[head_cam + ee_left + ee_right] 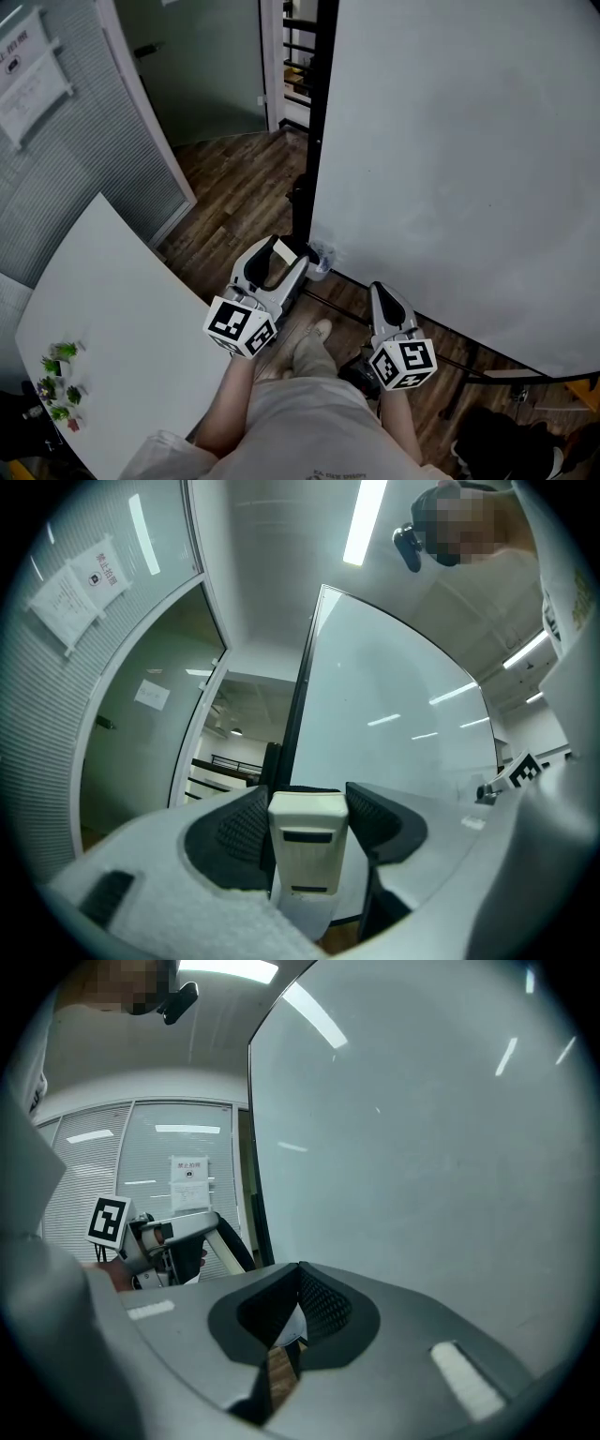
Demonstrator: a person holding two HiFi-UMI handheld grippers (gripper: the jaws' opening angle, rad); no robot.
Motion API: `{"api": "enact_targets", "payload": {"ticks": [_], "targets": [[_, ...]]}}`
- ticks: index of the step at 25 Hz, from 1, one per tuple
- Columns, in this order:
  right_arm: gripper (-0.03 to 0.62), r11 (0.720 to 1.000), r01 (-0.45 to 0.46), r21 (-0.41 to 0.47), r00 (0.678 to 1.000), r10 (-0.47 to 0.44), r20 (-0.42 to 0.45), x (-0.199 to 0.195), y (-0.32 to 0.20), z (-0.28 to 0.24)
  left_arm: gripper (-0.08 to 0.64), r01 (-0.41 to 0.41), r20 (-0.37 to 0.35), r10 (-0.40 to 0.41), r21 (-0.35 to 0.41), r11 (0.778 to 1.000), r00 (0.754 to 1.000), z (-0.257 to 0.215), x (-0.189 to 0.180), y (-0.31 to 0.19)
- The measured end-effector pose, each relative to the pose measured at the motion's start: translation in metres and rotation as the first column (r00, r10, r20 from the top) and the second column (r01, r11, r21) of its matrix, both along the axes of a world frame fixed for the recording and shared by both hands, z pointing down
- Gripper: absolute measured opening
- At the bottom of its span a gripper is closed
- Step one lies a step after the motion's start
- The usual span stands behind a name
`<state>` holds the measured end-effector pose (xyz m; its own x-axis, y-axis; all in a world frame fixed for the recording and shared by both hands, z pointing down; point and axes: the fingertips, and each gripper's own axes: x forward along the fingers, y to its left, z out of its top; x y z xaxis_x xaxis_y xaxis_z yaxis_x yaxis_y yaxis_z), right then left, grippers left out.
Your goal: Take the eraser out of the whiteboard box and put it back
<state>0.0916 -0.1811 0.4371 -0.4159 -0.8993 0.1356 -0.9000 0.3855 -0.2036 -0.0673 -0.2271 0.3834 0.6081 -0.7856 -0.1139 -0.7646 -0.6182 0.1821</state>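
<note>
We find the left tool pinching the cream rectangular plastic eraser lengthwise between its jaws. It is held near but clear of the small pale box at the black post of the large white whiteboard. We judge the eraser out, with its return pending. The right tool is pressed together and empty, held aside, in our judgement to leave the box approach free.

Both forearms reach forward side by side, the left gripper clamped on the eraser, the right gripper just beside it, jaws pressed together, empty.
</note>
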Motion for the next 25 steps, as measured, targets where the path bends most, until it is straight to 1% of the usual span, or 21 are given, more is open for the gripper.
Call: {"api": "enact_targets", "payload": {"ticks": [7, 25], "targets": [[0.011, 1.000, 0.000, -0.019, 1.000, 0.000, -0.003, 0.005, -0.011, 0.007, 0.259, -0.008, 0.015, 0.008, -0.014, 1.000, 1.000, 0.007, 0.007, -0.011], [0.012, 0.998, -0.008, -0.055, 1.000, 0.008, 0.004, 0.010, -0.016, 0.022, 0.259, -0.051, 0.039, 0.052, -0.028, 0.998, 0.998, 0.016, 0.022, -0.015]]}}
